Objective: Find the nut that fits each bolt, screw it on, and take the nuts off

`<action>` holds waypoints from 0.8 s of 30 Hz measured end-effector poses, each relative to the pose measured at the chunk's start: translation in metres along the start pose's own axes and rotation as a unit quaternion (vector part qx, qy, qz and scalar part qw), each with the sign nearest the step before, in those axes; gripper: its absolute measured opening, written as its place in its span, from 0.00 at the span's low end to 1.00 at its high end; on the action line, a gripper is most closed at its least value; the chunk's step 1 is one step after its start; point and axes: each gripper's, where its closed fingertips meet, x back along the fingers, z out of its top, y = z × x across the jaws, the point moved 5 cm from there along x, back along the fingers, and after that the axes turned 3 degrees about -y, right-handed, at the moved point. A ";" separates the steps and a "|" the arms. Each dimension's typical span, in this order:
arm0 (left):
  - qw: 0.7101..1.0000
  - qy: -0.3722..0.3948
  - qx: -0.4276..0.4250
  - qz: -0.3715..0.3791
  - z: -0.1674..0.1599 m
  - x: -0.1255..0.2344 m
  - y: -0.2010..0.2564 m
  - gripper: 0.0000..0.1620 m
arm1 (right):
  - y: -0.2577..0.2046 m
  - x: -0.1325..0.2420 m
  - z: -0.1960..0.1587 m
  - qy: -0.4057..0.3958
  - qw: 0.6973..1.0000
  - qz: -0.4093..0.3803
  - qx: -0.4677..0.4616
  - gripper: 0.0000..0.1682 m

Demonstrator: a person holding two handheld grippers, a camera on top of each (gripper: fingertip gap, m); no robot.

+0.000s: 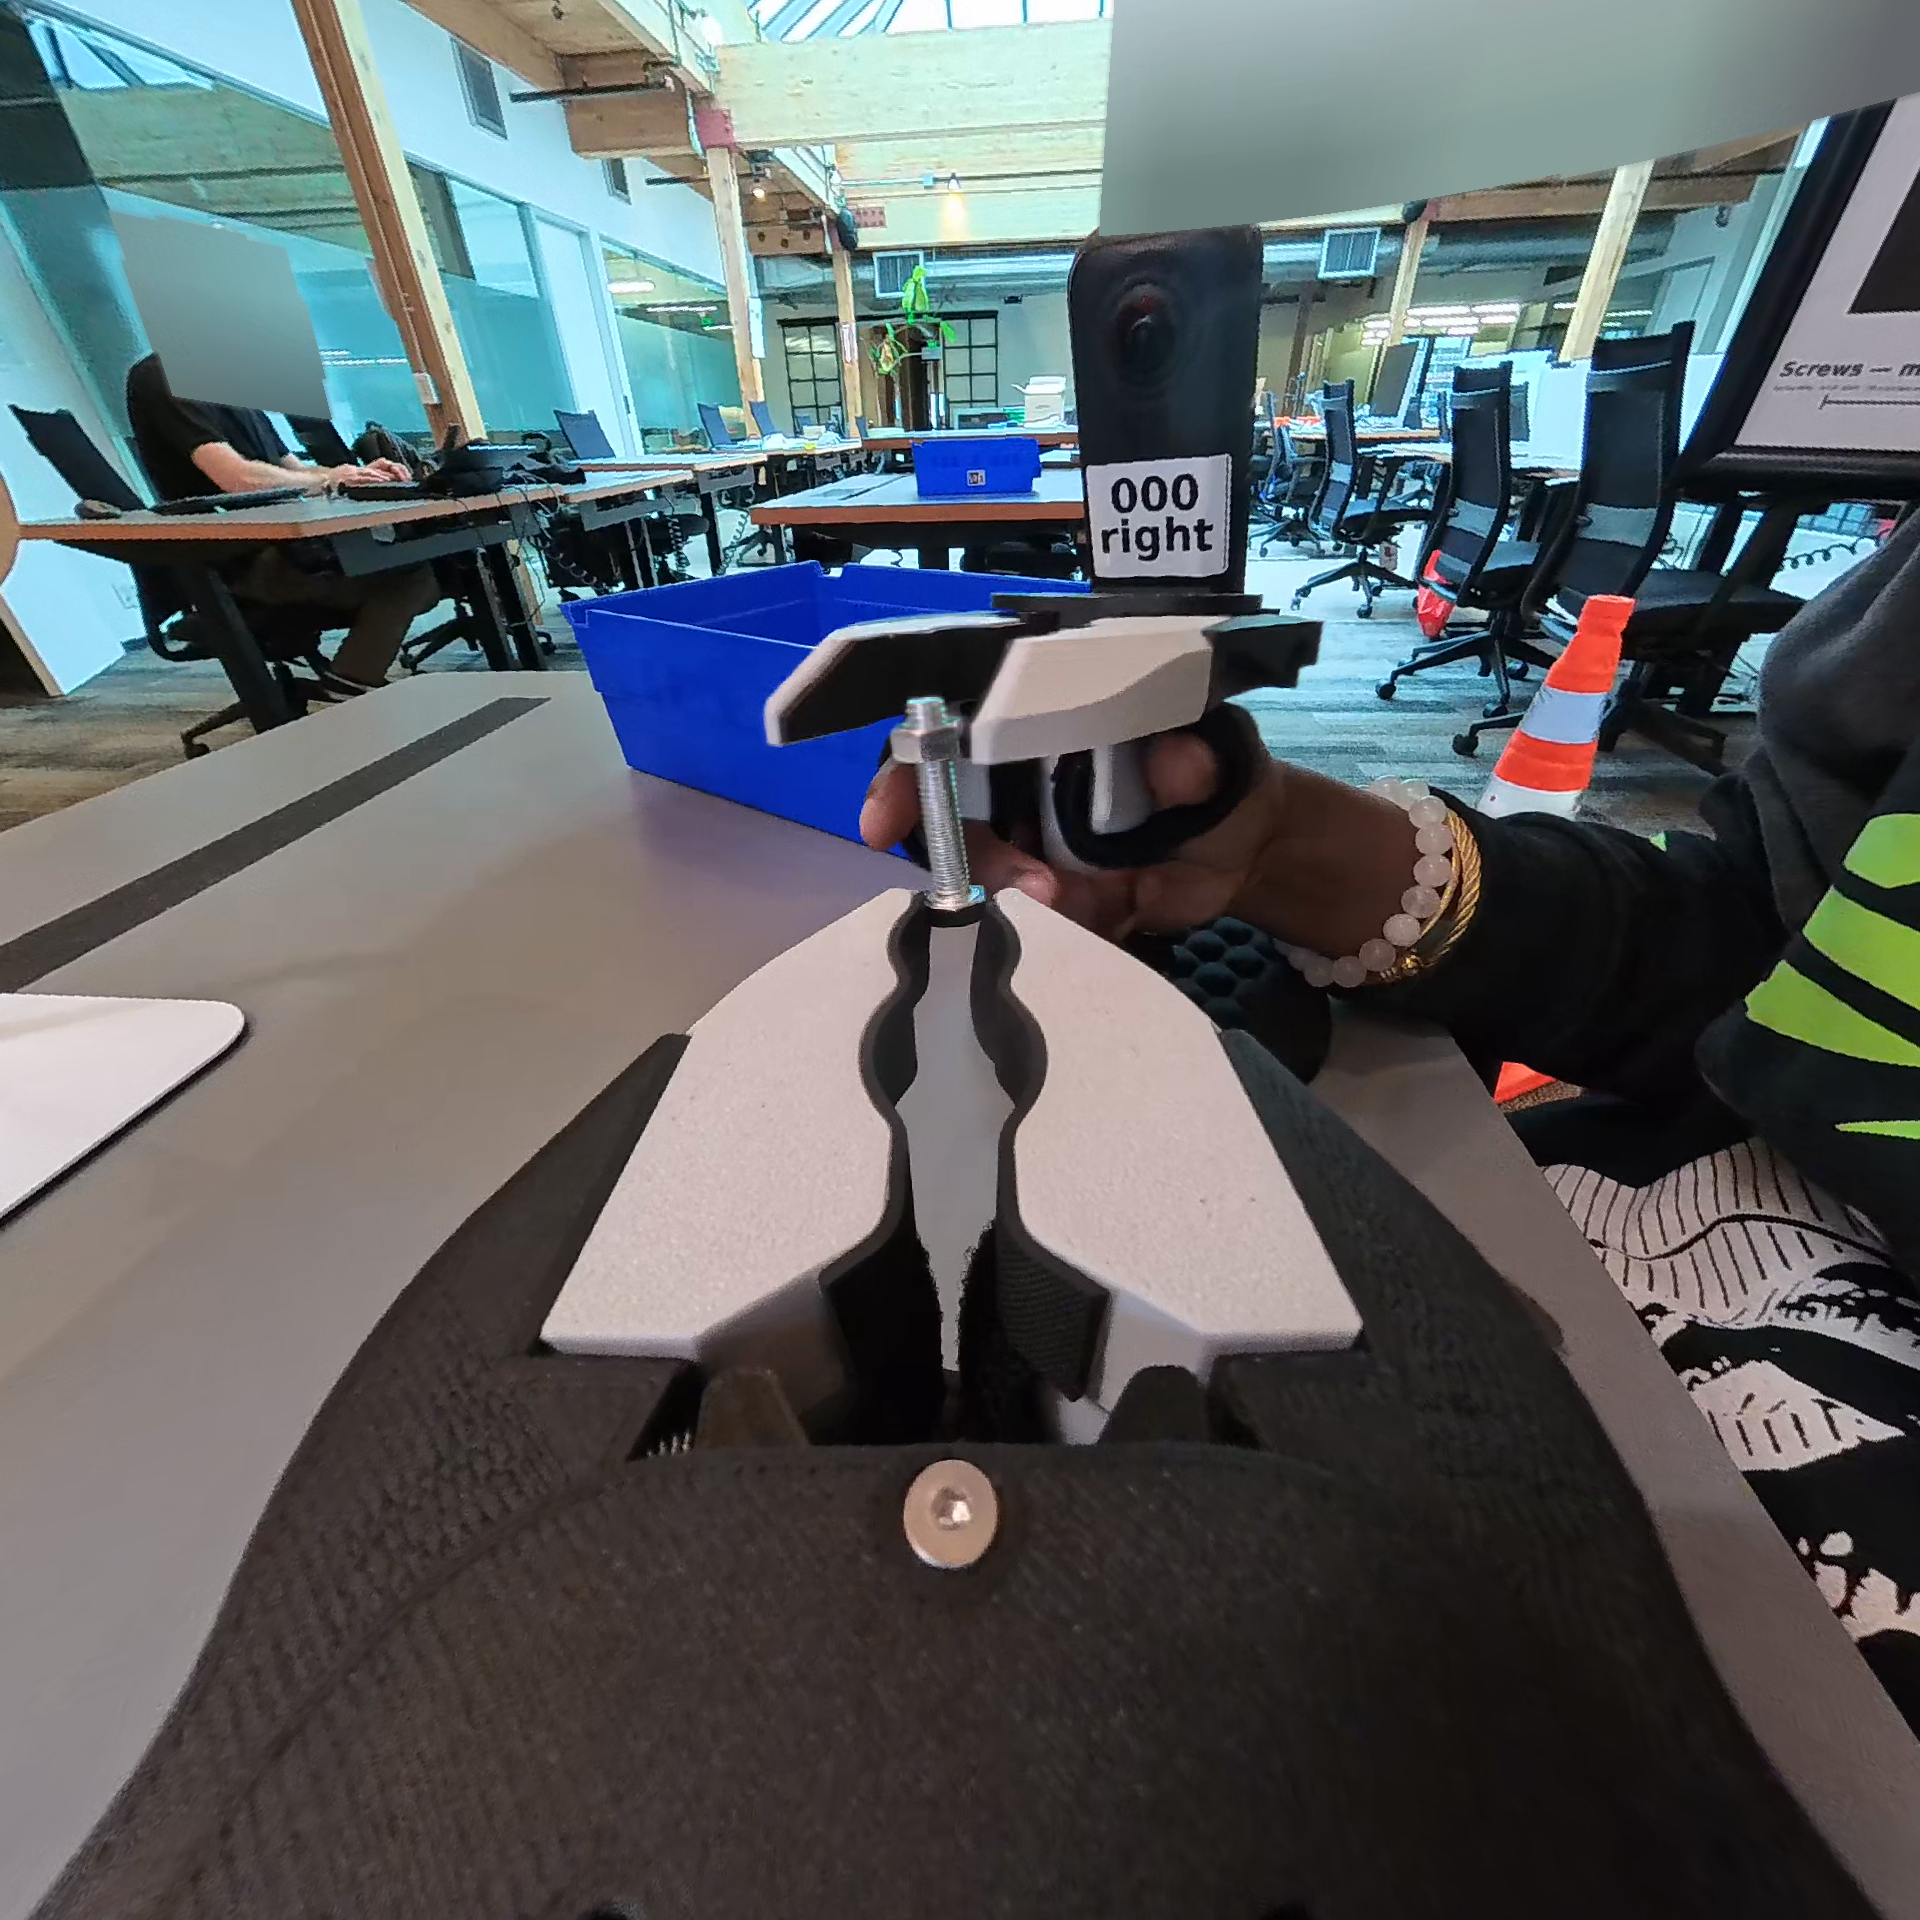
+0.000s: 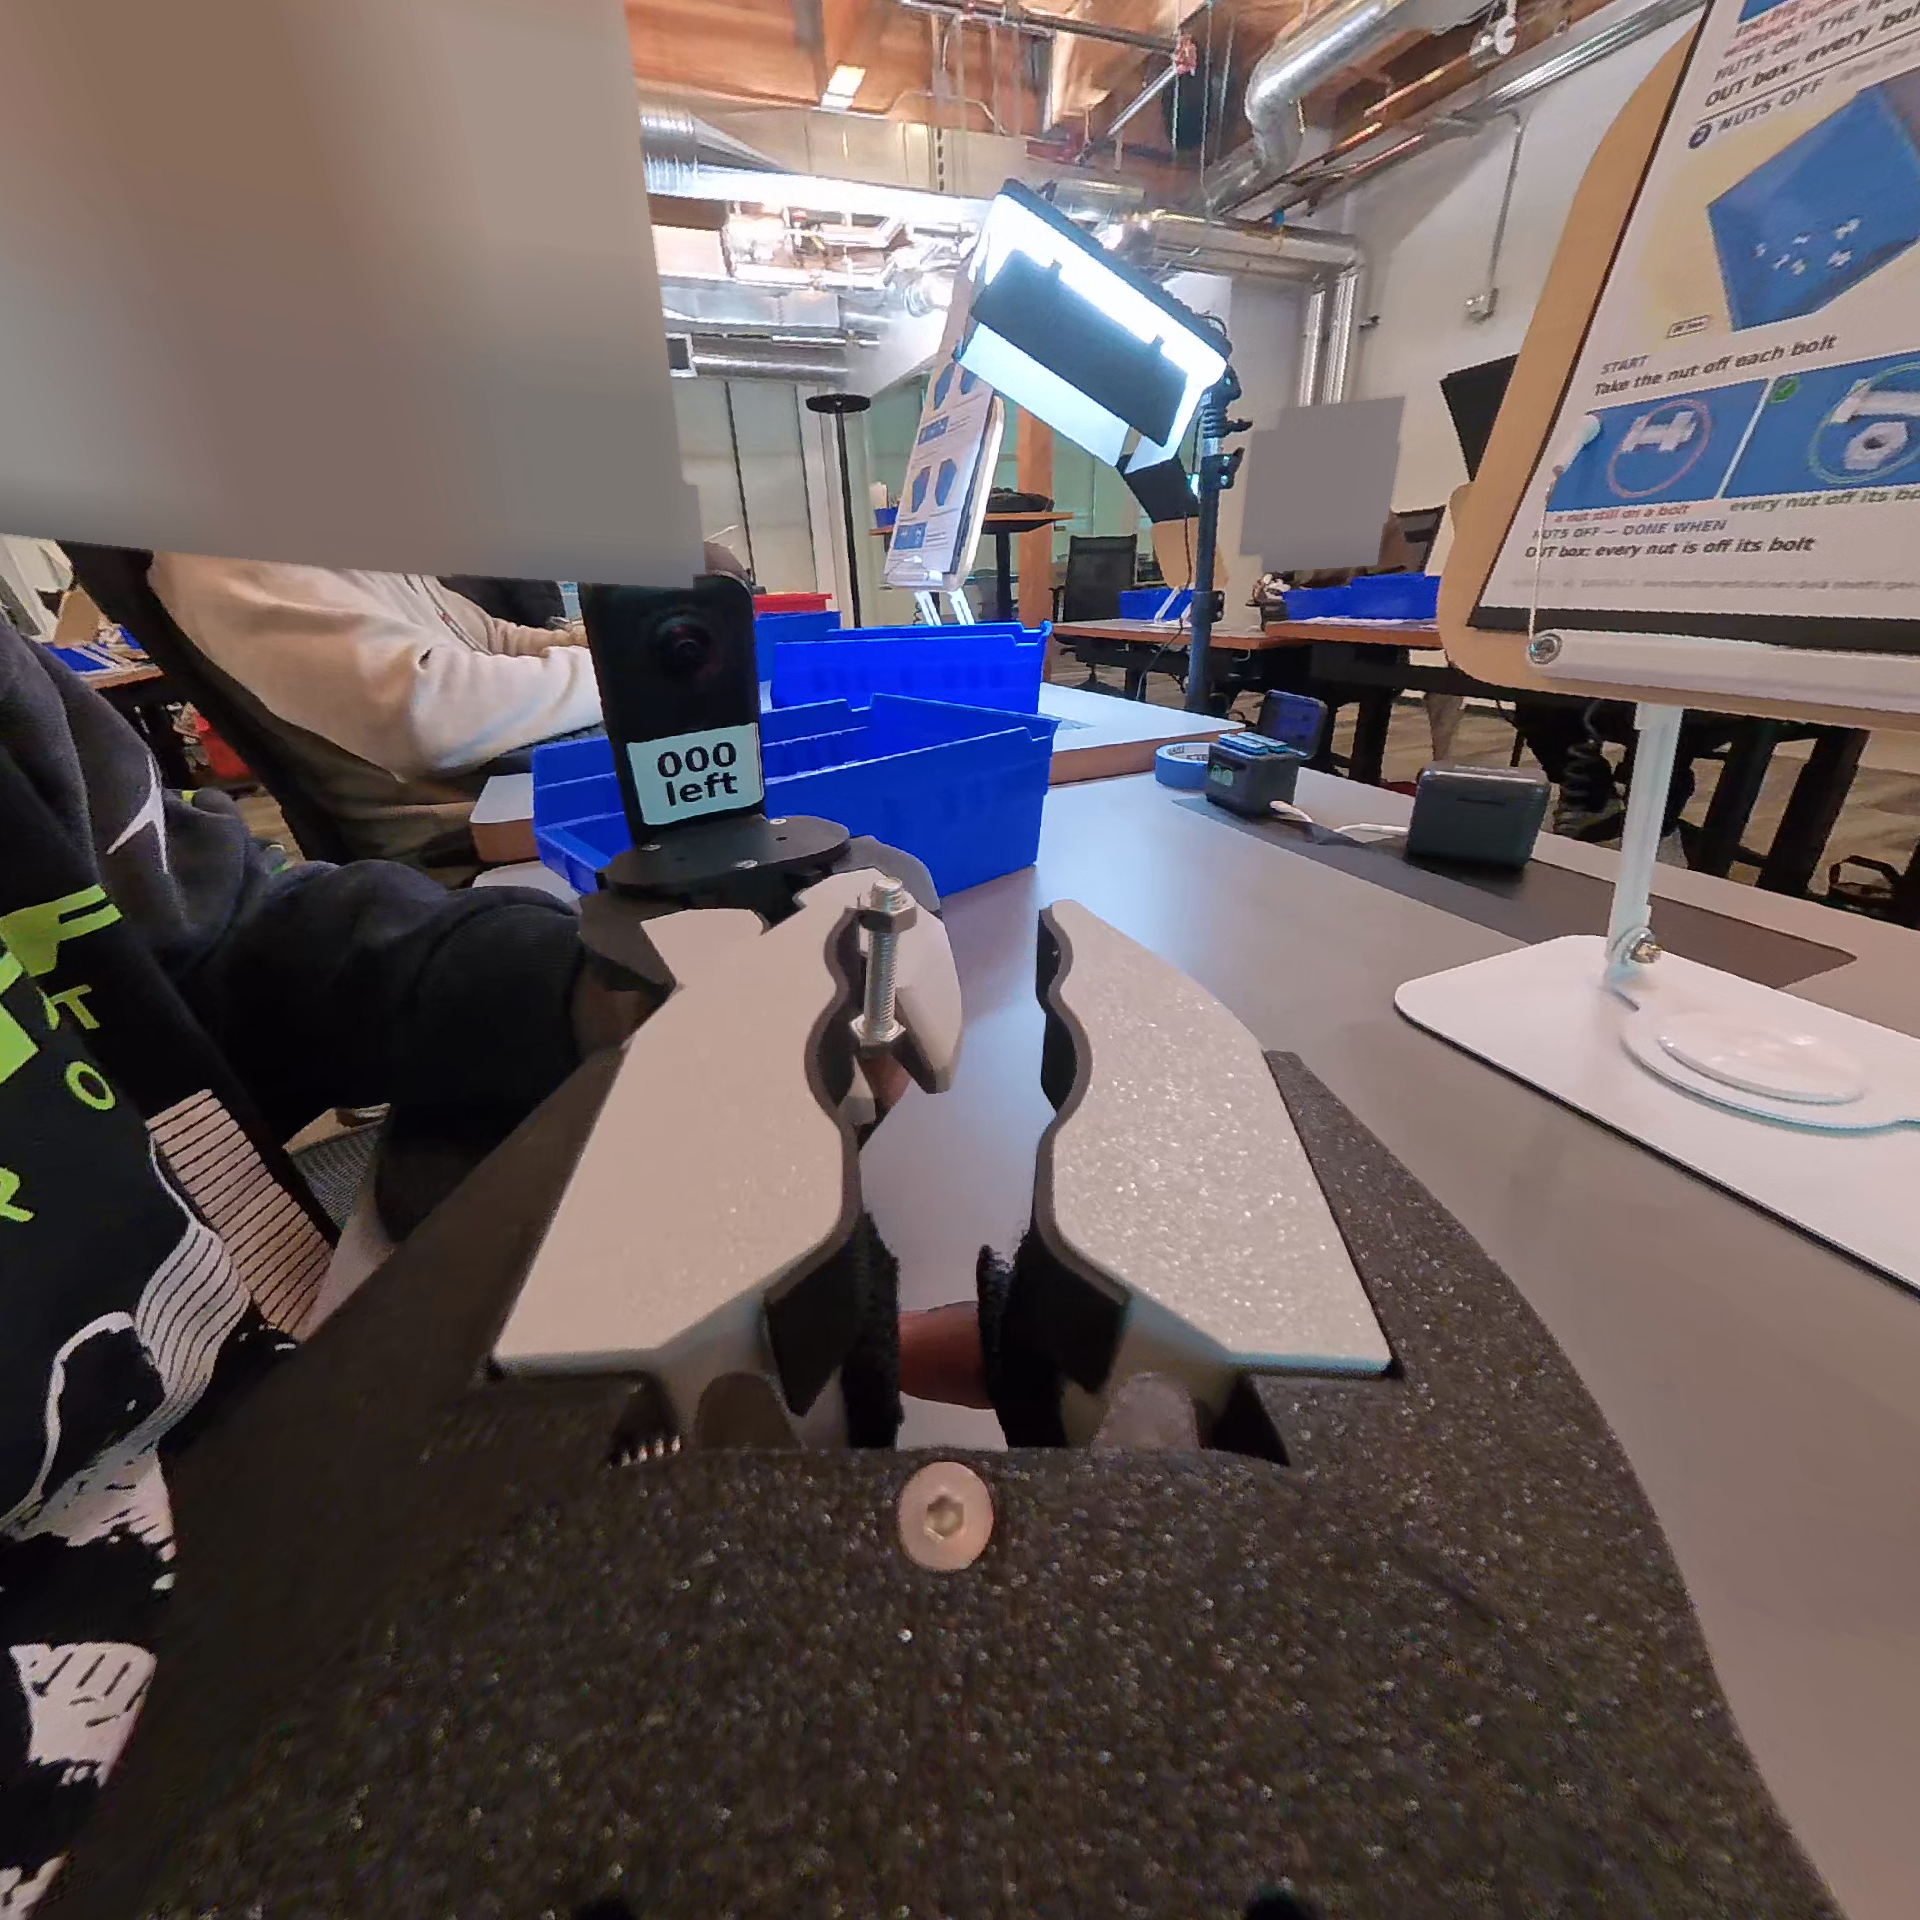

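A silver bolt (image 1: 940, 821) stands upright with its head down. My left gripper (image 1: 954, 914) is shut on the bolt's head. A hex nut (image 1: 928, 740) sits near the top of the thread. My right gripper (image 1: 878, 727) is open, with its two fingers on either side of the nut and not closed on it. In the right wrist view the bolt (image 2: 881, 977) and nut (image 2: 885, 920) stand between the right gripper's (image 2: 945, 935) spread fingers, close to the left one. The left gripper (image 2: 883, 1039) holds the bolt's head from behind.
A blue bin (image 1: 707, 686) stands on the grey table (image 1: 364, 935) just beyond the grippers; it also shows in the right wrist view (image 2: 914, 790), with a second blue bin (image 2: 914, 655) behind. An instruction board's white base (image 2: 1558, 1018) stands right. A tape roll (image 2: 1184, 764) and small devices (image 2: 1475, 800) lie farther back. My left and right fingertips are right by each other.
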 end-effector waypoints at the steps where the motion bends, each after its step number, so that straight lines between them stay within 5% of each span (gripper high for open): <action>1: 1.000 0.002 0.002 0.002 0.000 0.000 -0.001 0.06 | 0.002 0.002 0.001 0.002 1.000 -0.004 -0.002 0.17; 4: 1.000 0.005 0.002 0.000 0.001 0.002 -0.001 0.06 | 0.005 0.006 0.003 0.014 1.000 -0.012 -0.008 0.08; 11: 1.000 0.000 -0.002 0.000 0.000 0.000 0.000 0.06 | -0.003 -0.001 0.000 0.004 1.000 0.013 -0.001 0.21; 21: 1.000 -0.005 -0.004 -0.001 -0.001 -0.001 0.001 0.06 | 0.000 -0.001 -0.001 -0.003 1.000 -0.003 0.005 0.21; 24: 1.000 0.005 0.002 0.002 0.001 0.002 -0.002 0.06 | 0.005 0.005 0.002 0.007 1.000 -0.019 -0.002 0.12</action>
